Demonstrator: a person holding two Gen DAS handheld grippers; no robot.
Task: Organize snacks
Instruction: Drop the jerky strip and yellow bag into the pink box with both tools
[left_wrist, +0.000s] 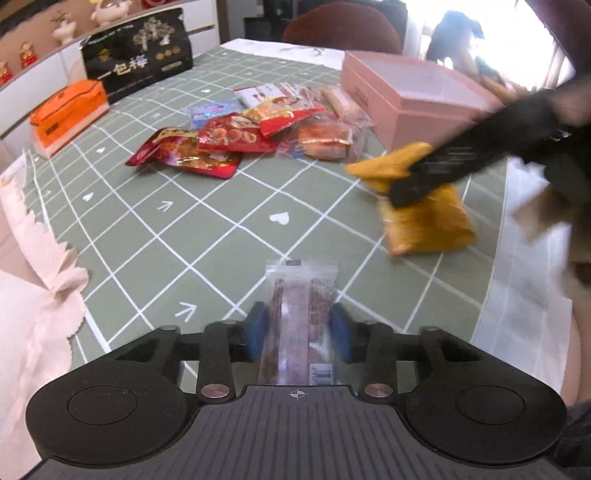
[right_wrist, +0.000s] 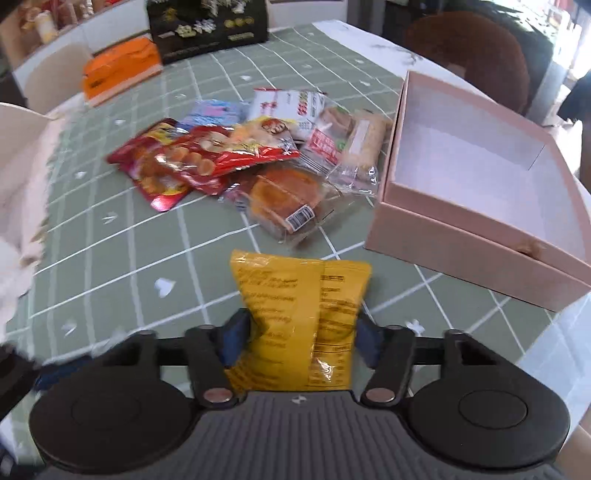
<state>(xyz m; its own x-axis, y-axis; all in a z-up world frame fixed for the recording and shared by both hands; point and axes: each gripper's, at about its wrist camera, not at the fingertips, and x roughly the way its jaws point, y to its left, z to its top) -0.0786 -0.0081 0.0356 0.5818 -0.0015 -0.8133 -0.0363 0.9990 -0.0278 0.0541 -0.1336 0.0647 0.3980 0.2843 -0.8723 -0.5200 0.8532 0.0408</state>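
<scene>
Green gridded bench (left_wrist: 184, 240): my right tool (right_wrist: 303, 332) pinches a yellow snack bag (right_wrist: 295, 314), my left tool (left_wrist: 299, 325) a clear-wrapped snack bar (left_wrist: 301, 295), each lifted ready for the open pink box (right_wrist: 480, 229).

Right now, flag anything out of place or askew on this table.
Nothing looks damaged or spilled. The snack packets lie in a loose overlapping heap beside the pink box, which holds nothing yet. Each gripper holds one packet.

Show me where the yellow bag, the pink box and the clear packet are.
yellow bag (right_wrist: 295, 317), right wrist view, printed back face between the fingers.
pink box (right_wrist: 476, 240), right wrist view, near outer wall.
clear packet (left_wrist: 301, 295), left wrist view, middle of the wrapper.
</scene>
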